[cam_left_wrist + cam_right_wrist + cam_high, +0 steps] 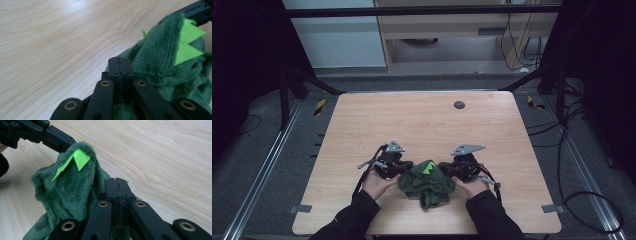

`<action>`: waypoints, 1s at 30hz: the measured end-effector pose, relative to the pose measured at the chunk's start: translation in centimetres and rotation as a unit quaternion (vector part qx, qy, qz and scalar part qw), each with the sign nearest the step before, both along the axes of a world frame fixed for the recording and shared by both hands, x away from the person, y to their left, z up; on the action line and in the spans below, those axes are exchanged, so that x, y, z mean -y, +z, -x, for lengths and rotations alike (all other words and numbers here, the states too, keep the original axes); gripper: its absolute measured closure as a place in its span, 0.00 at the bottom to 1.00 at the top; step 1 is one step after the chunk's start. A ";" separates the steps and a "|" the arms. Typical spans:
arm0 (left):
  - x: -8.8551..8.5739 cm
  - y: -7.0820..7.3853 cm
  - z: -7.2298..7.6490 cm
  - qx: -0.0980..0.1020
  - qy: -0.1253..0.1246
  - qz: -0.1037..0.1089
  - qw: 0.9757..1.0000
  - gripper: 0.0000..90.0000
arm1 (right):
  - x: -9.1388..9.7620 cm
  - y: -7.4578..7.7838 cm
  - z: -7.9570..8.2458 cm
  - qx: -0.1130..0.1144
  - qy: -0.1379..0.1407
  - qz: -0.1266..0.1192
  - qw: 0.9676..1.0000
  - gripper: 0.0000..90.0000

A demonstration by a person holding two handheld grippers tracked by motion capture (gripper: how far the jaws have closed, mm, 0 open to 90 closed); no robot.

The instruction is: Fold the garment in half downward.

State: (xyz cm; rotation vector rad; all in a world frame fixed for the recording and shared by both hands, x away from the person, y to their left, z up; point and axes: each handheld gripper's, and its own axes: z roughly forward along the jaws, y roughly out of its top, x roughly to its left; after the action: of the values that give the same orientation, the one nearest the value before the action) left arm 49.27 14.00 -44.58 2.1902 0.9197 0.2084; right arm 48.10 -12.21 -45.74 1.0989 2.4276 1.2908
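Both forearms enter from the bottom edge of the high view, dark sleeves angled inward. Left hand holds the left tool at lower centre-left; right hand holds the right tool at lower centre-right. Tools point toward each other, near together. Each gripper view: own jaws pressed flat together, tips meeting mid-frame.

Plush garment: on the table, near its front edge, about midway across.
Left hand-held gripper: touching the garment's left side, jaws pressed together.
Right hand-held gripper: touching the garment's right side, jaws pressed together.
Hands: left hand and right hand flank the garment, just nearer the front edge.
Round disc: well behind the garment, near the table's far edge.
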 end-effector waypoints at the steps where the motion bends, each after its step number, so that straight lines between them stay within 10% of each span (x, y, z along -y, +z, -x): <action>1: 0.0 -0.1 0.1 -0.001 -0.003 0.001 1.000 1.00 | 0.0 -0.1 0.0 -0.002 0.001 0.001 1.000 0.98; 30: -0.2 0.6 5.9 -0.003 -0.083 -0.004 0.997 0.99 | -0.3 0.5 4.1 0.002 0.051 -0.005 0.999 0.96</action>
State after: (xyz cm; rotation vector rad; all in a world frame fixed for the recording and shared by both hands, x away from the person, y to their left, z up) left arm 43.35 14.20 -43.95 2.2630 0.7379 0.1257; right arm 43.97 -11.88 -45.26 0.9870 2.5062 1.3349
